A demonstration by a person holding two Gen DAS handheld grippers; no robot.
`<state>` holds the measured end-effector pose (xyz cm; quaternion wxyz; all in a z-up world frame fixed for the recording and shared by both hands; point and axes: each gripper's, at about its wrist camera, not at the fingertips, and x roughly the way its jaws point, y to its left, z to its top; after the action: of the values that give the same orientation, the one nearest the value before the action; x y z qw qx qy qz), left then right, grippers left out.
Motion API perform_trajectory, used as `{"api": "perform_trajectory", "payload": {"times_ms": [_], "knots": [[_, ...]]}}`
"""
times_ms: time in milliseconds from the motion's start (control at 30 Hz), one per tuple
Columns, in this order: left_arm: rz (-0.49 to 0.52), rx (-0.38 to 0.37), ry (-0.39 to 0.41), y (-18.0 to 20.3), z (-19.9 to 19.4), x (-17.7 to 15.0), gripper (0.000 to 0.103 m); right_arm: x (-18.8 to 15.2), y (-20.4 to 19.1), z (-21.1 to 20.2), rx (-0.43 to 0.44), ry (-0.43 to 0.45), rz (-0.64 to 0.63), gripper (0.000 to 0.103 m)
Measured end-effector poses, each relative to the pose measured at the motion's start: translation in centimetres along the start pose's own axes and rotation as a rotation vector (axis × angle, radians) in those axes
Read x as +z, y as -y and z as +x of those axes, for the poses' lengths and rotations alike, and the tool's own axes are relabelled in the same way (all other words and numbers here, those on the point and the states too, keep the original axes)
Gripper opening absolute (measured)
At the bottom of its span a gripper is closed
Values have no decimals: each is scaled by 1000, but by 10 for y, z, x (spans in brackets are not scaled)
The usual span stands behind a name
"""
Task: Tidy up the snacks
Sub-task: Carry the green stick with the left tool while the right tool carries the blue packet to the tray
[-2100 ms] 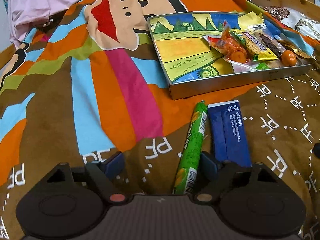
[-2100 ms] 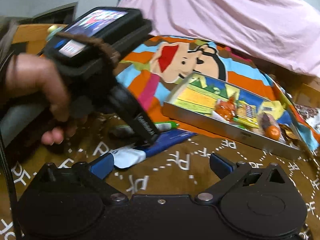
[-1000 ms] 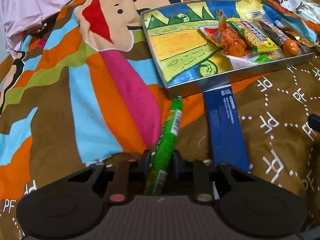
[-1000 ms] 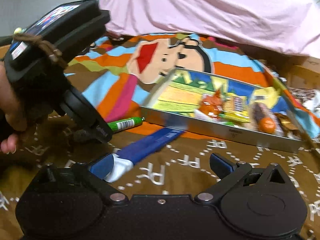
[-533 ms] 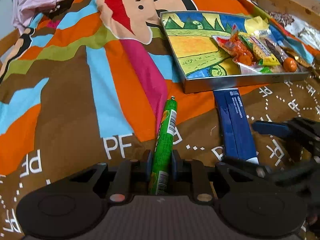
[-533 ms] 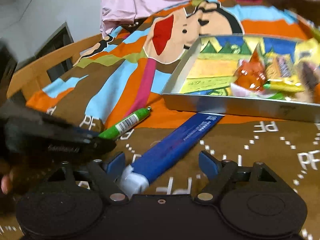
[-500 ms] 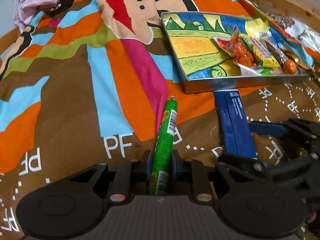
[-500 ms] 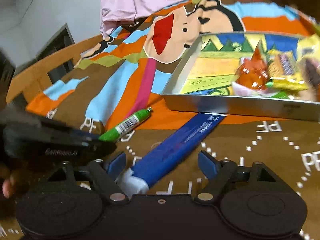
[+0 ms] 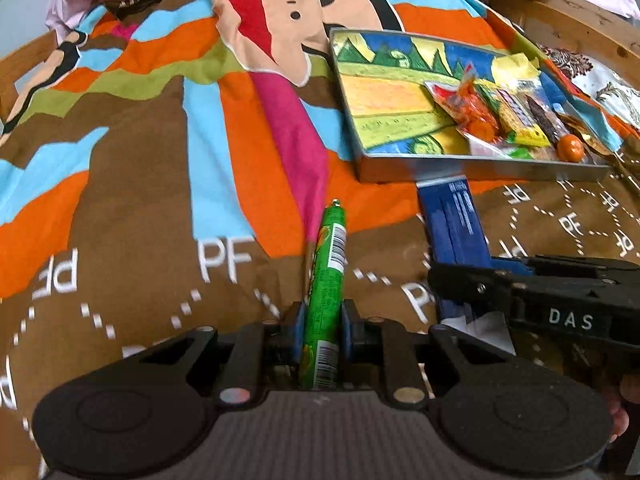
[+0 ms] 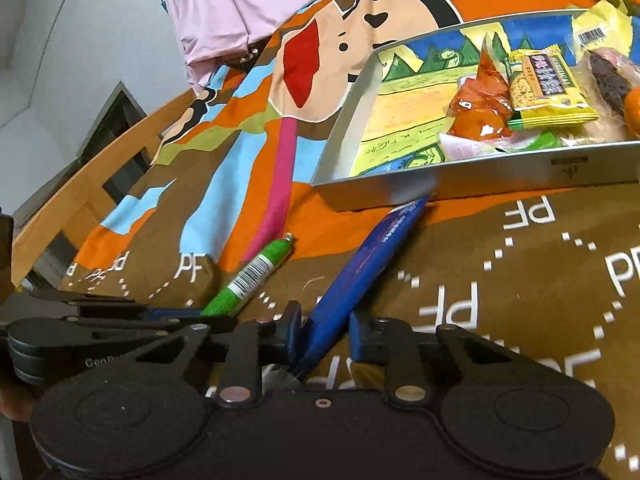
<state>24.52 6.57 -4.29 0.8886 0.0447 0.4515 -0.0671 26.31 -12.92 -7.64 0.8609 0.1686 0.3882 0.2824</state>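
1. Risk: right gripper (image 10: 322, 334) jaws are closing on the blue packet (image 10: 360, 276), which sits off-centre between them, against the left pad with a gap at the right one. A thin, floppy wrapper could buckle or slip out when lifted.
2. Risk: the blue packet's far tip touches the tin tray (image 10: 500, 178) wall just ahead of the right gripper; dragging it forward could snag or shove the tray.
3. Risk: the two grippers sit close side by side, left one just left of the right; they could knock together on lift.
4. Left gripper (image 9: 322, 330): nearly fully closed, clamped on the near end of the green sausage stick (image 9: 330, 264), which points straight ahead toward the tray.
5. Right gripper: narrow gap, not yet pinching; packet's white end lies under its body.
6. Other snacks (image 9: 504, 120) are already piled at the tray's right end, ahead and right of both grippers.
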Motion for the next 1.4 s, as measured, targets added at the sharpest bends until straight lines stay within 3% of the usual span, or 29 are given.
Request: {"api": "perform_trajectory", "payload": {"times_ms": [367, 633, 800, 967, 1200, 1400], "knots": [[-50, 38, -36, 30, -32, -6, 19, -2, -10, -66, 4, 24, -153, 13], [10, 122, -17, 67, -47, 5, 18, 5, 14, -91, 0, 105, -61, 10], [33, 157, 56, 84, -58, 19, 18, 21, 24, -97, -1, 188, -47, 10], [-7, 150, 159, 92, -51, 44, 18, 46, 40, -83, 26, 265, 4, 10], [-62, 118, 296, 92, -13, 89, 18, 89, 74, -52, 110, 456, 95, 10], [-80, 113, 359, 79, 33, 112, 19, 104, 96, -11, 109, 497, 121, 10]]}}
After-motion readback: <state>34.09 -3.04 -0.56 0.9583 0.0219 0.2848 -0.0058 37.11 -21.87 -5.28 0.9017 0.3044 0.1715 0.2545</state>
